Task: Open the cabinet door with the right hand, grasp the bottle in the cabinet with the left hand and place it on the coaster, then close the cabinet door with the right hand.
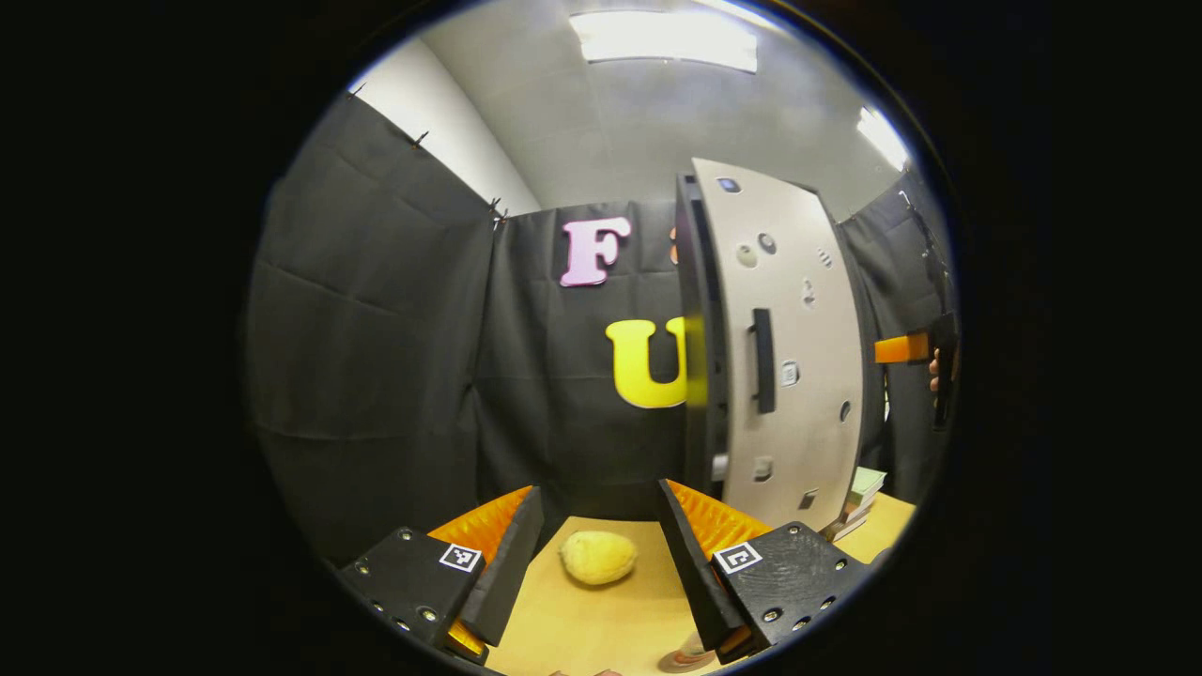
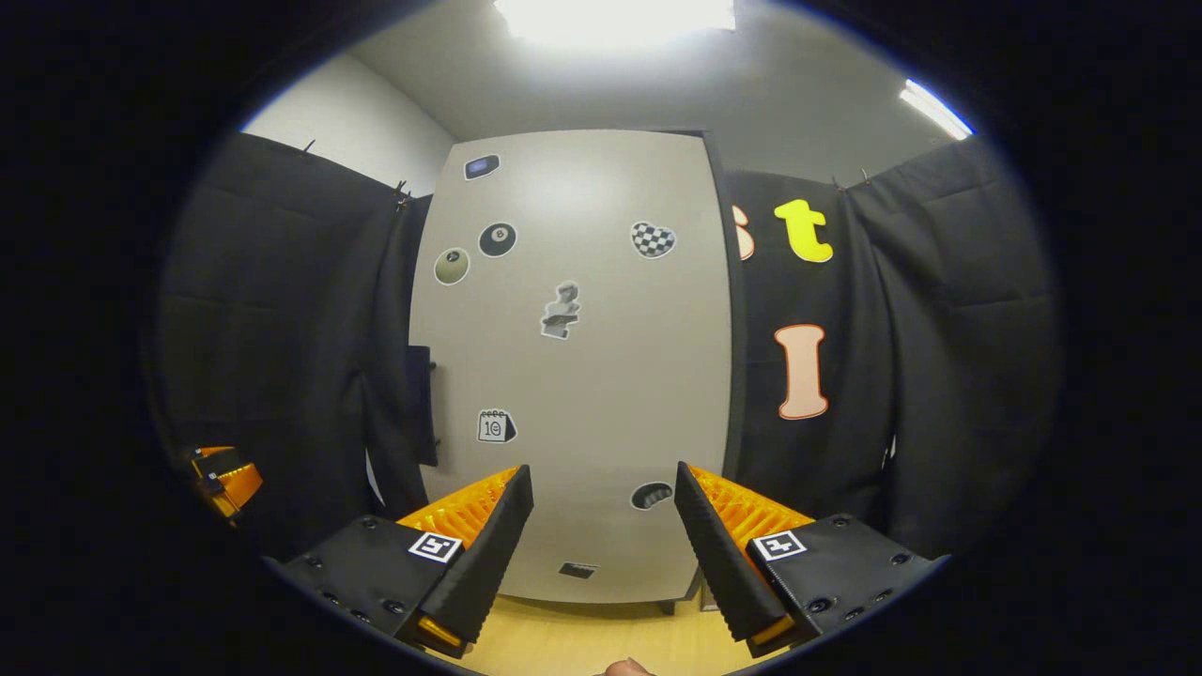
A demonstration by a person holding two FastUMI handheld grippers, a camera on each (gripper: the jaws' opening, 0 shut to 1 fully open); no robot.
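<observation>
The cabinet door (image 2: pixel 573 366) stood shut ahead of my right claw (image 2: pixel 601 540), stickers dotting its pale front and its dark handle (image 1: pixel 762 361) at one edge. Both claws, left (image 1: pixel 601 554) too, gaped empty. A yellow sponge-like lump (image 1: pixel 598 557) lay on the wooden worktop (image 1: pixel 601 629), black cloth behind.

A yellow, lemon-like object (image 1: pixel 598 556) lay on the wooden table (image 1: pixel 601 629), which served as the landmark. At the table's far right edge sat a small stack of books (image 1: pixel 859 502). Black cloth (image 1: pixel 376 357) hung behind the table as the wall. Above the table, ceiling light panels (image 1: pixel 665 39) glowed against a pale ceiling (image 2: pixel 601 84).
</observation>
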